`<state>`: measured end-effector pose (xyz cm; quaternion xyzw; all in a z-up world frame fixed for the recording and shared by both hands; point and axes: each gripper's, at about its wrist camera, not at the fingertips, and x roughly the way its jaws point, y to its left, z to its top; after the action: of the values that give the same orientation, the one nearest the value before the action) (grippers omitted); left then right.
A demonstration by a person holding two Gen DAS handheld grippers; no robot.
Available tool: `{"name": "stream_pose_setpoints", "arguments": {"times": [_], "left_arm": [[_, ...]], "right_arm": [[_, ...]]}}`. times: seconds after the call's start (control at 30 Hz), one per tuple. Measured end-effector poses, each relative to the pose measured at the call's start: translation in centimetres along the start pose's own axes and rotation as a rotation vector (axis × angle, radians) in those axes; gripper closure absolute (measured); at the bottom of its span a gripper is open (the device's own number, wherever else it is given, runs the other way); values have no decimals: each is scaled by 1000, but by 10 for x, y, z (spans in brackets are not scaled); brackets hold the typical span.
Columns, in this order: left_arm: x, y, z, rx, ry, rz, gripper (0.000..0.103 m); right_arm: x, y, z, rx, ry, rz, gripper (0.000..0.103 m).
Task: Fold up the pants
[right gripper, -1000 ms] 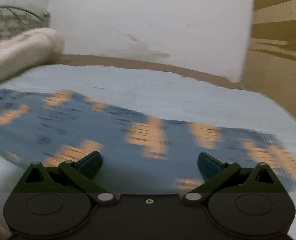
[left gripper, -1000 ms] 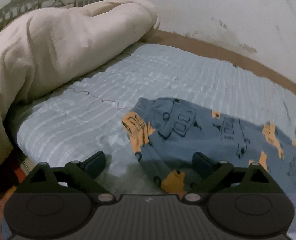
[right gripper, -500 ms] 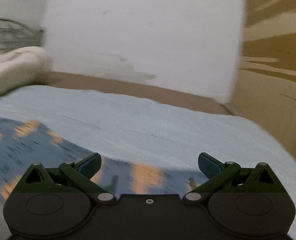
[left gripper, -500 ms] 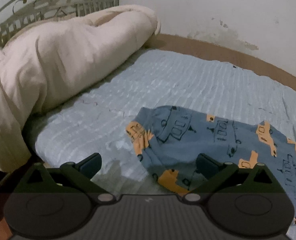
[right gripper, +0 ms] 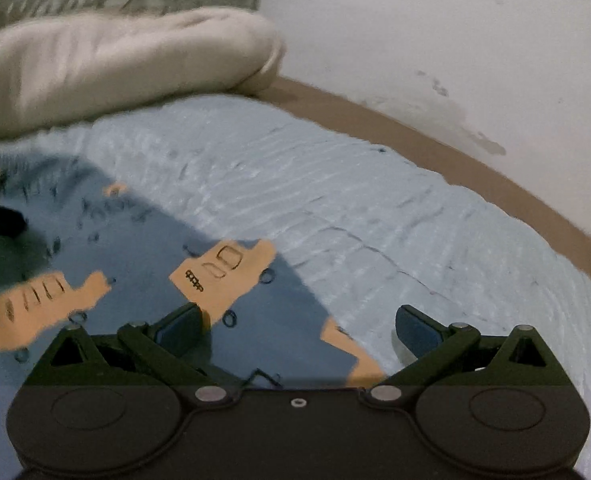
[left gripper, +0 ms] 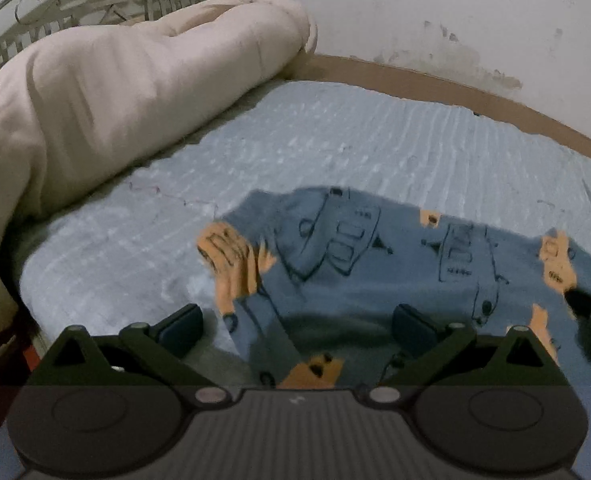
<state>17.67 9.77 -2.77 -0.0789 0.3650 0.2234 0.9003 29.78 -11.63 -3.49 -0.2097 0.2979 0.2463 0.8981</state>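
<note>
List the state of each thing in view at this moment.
Blue pants with orange vehicle print: lying on the bed, bunched at one end, ungripped.
Left gripper: open, over the pants.
Right gripper: open, over the pants' edge.
Cream duvet: rolled up by the headboard.
Light blue textured bedsheet: spread, lightly wrinkled.

We find no readable text, labels, brands or numbers in either view. The pants [left gripper: 375,272] carry only orange and outline vehicle drawings, no letters we can make out. Right view is motion-blurred.
</note>
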Motion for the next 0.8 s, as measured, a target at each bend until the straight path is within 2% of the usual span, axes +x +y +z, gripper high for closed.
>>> {"name": "stream_pose_setpoints", "arguments": {"times": [0.1, 0.23, 0.33, 0.47, 0.6, 0.7, 0.8], "left_arm": [[-1, -2, -6, 29, -33, 4, 1], [-3, 1, -5, 21, -23, -9, 1], [-8, -3, -2, 40, -32, 50, 1], [-24, -11, -1, 32, -81, 101, 1], [-42, -33, -4, 58, -121, 56, 1], [-53, -55, -10, 102, -135, 9, 1], [-60, -81, -18, 153, -128, -44, 1]], "right_arm": [[12, -1, 8, -12, -5, -23, 1], [32, -20, 16, 68, 49, -197, 1], [22, -29, 15, 100, 61, -273, 1], [-33, -24, -11, 51, 36, -255, 1], [-95, -10, -58, -38, 8, -249, 1], [-129, -10, -97, -74, -3, -327, 1], [-157, -34, -127, 12, -5, -403, 1]]}}
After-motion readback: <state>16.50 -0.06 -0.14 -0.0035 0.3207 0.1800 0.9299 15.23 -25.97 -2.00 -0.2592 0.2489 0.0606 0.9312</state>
